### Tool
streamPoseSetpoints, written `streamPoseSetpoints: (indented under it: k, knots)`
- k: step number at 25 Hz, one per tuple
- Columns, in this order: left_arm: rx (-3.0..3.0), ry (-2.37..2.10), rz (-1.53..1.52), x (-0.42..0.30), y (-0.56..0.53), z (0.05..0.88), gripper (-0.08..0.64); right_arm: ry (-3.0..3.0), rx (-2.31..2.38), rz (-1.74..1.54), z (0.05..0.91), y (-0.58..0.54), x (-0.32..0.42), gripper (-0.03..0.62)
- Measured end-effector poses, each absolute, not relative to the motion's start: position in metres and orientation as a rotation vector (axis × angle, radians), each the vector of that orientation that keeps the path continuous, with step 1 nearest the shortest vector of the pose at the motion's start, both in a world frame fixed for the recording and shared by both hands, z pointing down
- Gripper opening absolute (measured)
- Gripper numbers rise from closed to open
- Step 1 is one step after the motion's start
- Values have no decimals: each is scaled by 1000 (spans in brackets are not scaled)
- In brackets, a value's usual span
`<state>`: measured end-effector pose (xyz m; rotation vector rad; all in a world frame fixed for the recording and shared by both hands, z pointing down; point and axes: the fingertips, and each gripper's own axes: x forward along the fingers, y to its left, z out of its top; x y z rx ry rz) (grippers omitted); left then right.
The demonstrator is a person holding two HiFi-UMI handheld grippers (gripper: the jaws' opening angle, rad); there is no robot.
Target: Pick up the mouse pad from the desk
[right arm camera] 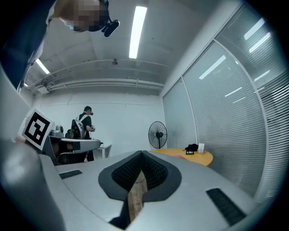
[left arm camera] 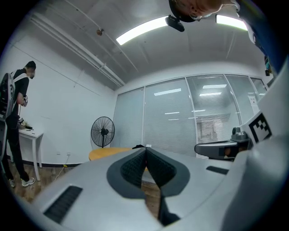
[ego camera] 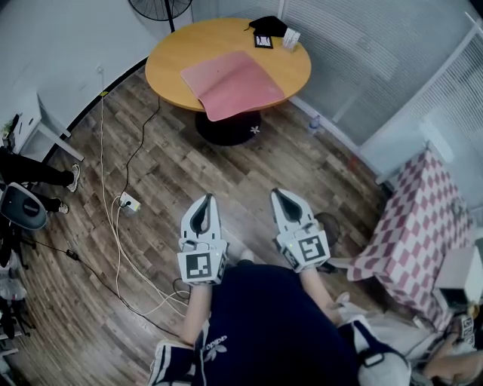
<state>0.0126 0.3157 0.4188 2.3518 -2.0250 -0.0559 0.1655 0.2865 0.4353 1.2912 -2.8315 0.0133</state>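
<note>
The person stands on a wooden floor (ego camera: 226, 170) and holds two tongs out level in front. The left tongs (ego camera: 206, 200) are shut, with the two tips pressed together and nothing between them. The right tongs (ego camera: 278, 195) are shut too, tip against tip, and they hold nothing. Both are well apart from the table.

The mouse pad (ego camera: 234, 84) is pink and lies flat on the round wooden table (ego camera: 162, 71), far ahead of the tongs. Its near edge sits right at the rim of the table. Nothing touches it.

At the far side of the table there is a black thing (ego camera: 268, 25), a small dark flat thing (ego camera: 263, 41) and a little white box (ego camera: 291, 38). They are apart from the pad.

A black fan (ego camera: 160, 7) stands behind the table. White cables (ego camera: 117, 241) run over the floor on the left. On the right there is a red and white checked cloth (ego camera: 423, 226).

In the left gripper view another person (left arm camera: 16, 122) stands by a small white desk (left arm camera: 32, 134) at the wall.
</note>
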Motion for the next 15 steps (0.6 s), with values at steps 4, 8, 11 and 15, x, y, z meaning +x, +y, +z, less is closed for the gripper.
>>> streamPoseSetpoints:
  k: [4,8,11,15]
  knots:
    - [2373,-2023,-31,20,314,415,5,-2844,1266,-11,436,285,171,3]
    - [2367,-1996,-55,29,312,414,5,-2861,1264,23,432,283,173,3]
    - [2369,-1983,-29,31,308,417,5,-2850,1257,74,435,281,174,3]
    - [2344,-1982,-24,25,295,419,5,-2827,1243,90,442,269,173,3]
